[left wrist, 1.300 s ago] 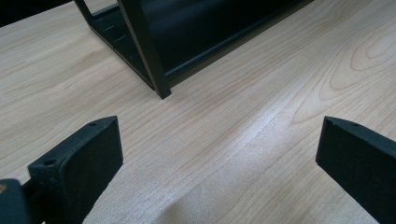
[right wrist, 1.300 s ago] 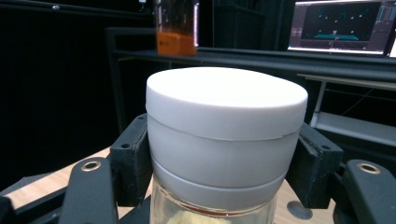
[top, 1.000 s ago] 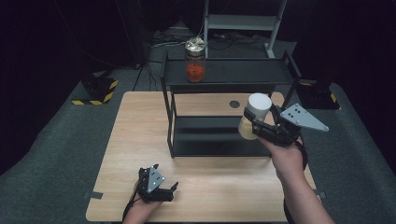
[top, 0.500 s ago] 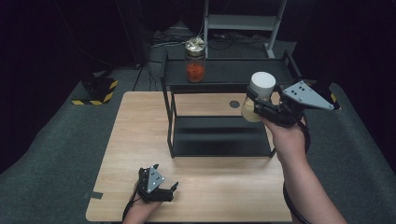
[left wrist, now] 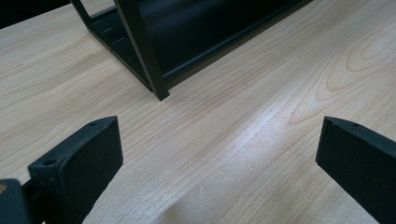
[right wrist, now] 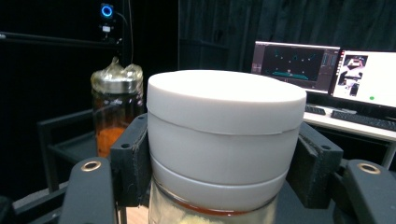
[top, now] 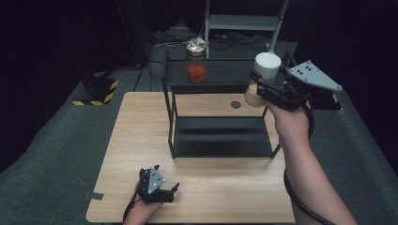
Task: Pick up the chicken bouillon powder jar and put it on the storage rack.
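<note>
My right gripper is clamped on a glass jar with a broad white plastic lid, its black padded jaws pressing the sides just under the lid, as the right gripper view shows. I hold the jar in the air at the right end of the black metal two-tier shelf rack, level with the rack's top tier and just off its right edge. The jar holds a pale, grainy filling.

The main risk, as I judge it, is the grip: the jaws bite on smooth glass and a slick lid skirt, high on a jar whose weight sits low, so a quick swing or a tilt could let it rotate or slide out. If I bring it in too low, its base could clip the rack's thin top rail. On the top tier, left of my jar, stands a second glass jar with orange contents and a crinkled metallic lid; a careless sweep along the rack could knock it over.

My left gripper rests on the light wood-grain table, in front of the rack's left front leg, jaws spread wide with nothing between them. The tabletop is smooth and matt; the rack is square tube with flat dark shelves.
</note>
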Action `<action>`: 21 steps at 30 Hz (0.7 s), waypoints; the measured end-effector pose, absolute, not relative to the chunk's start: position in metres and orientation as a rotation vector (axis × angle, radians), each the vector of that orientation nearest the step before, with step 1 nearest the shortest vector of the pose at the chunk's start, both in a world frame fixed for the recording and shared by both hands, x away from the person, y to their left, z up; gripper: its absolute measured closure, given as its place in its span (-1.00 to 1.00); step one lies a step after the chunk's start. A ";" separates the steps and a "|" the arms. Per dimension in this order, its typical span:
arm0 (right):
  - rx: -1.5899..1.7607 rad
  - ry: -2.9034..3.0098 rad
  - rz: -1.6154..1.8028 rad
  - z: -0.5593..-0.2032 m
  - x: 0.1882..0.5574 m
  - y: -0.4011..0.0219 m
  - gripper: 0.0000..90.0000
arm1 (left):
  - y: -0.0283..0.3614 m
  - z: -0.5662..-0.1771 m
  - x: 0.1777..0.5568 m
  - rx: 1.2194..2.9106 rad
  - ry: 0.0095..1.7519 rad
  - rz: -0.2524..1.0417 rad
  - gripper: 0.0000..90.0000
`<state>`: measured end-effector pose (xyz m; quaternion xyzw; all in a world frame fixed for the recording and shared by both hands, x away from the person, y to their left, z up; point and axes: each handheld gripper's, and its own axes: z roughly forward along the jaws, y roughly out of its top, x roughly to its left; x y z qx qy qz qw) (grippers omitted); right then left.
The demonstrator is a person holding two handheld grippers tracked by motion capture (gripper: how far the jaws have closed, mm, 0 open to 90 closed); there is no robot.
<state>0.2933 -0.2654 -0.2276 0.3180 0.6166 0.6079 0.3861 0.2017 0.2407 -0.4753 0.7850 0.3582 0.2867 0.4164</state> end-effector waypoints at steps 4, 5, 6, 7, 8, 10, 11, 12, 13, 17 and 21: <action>0.814 1.550 1.537 -0.220 0.300 -0.259 -0.26 | 0.241 -0.475 0.202 1.969 0.900 0.718 -0.98; 0.815 1.547 1.535 -0.217 0.303 -0.257 -0.26 | 0.241 -0.475 0.202 1.968 0.901 0.718 -0.98; 0.817 1.546 1.535 -0.216 0.304 -0.257 -0.26 | 0.241 -0.475 0.202 1.969 0.901 0.718 -0.98; 0.817 1.543 1.534 -0.215 0.306 -0.256 -0.26 | 0.241 -0.475 0.202 1.969 0.900 0.717 -0.98; 0.823 1.541 1.538 -0.214 0.308 -0.254 -0.26 | 0.241 -0.475 0.202 1.970 0.901 0.716 -0.98; 0.828 1.541 1.539 -0.211 0.313 -0.252 -0.26 | 0.241 -0.475 0.202 1.970 0.901 0.715 -0.98; 0.826 1.542 1.537 -0.211 0.314 -0.251 -0.26 | 0.241 -0.475 0.202 1.969 0.901 0.715 -0.98; 0.825 1.543 1.531 -0.210 0.316 -0.249 -0.26 | 0.241 -0.475 0.202 1.968 0.901 0.715 -0.98; 0.820 1.542 1.525 -0.210 0.318 -0.247 -0.26 | 0.241 -0.475 0.202 1.968 0.900 0.716 -0.98; 0.836 1.535 1.525 -0.212 0.326 -0.241 -0.26 | 0.241 -0.475 0.202 1.972 0.894 0.719 -0.98; 0.845 1.532 1.515 -0.213 0.336 -0.236 -0.26 | 0.242 -0.476 0.201 1.964 0.895 0.718 -0.98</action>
